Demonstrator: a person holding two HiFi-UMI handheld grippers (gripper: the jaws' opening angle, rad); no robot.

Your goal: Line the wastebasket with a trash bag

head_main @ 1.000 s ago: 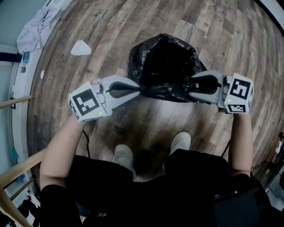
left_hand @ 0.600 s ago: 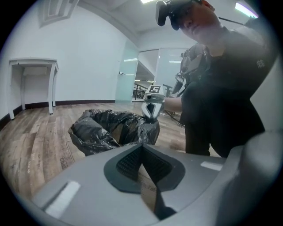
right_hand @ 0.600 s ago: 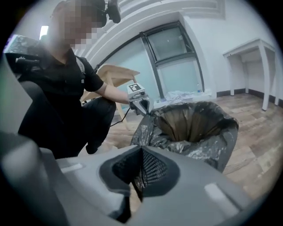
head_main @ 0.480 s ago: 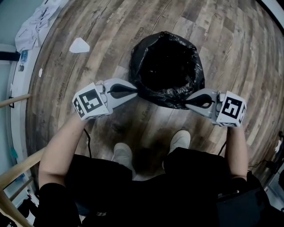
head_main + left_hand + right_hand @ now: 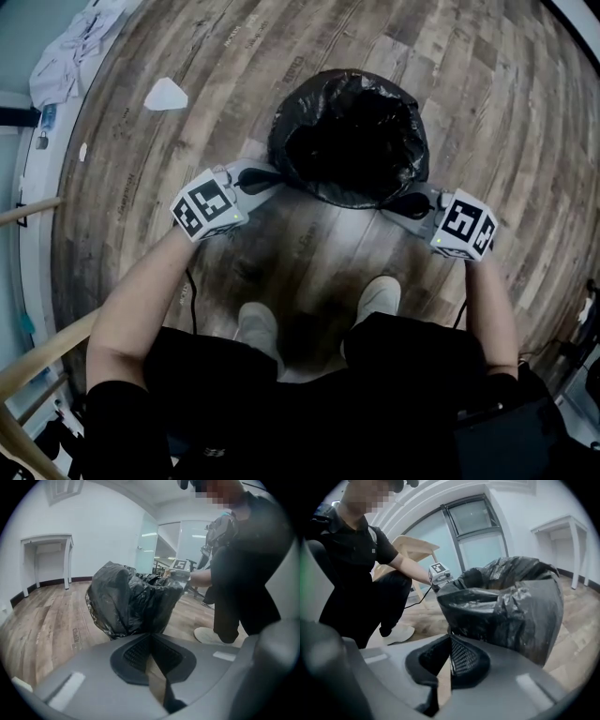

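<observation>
A black trash bag (image 5: 349, 141) stands open on the wood floor, draped over the wastebasket, which is hidden beneath it. My left gripper (image 5: 278, 178) is shut at the bag's lower left rim, pinching the film. My right gripper (image 5: 395, 201) is shut on the film at the lower right rim. In the left gripper view the closed jaws (image 5: 150, 634) meet right at the bag's (image 5: 131, 602) lower fold. The right gripper view shows the closed jaws (image 5: 450, 635) against the bag's (image 5: 506, 606) side.
The person's shoes (image 5: 262, 328) stand just behind the basket. A white scrap (image 5: 167, 96) lies on the floor to the left, with crumpled cloth (image 5: 70, 56) beyond it. Wooden rails (image 5: 37, 356) are at the lower left. A white table (image 5: 47, 538) stands by the wall.
Both grippers have moved down beside the basket, drawing the bag's rim down over it. The right gripper's jaws have closed on the film. The bag's mouth is now rounder.
</observation>
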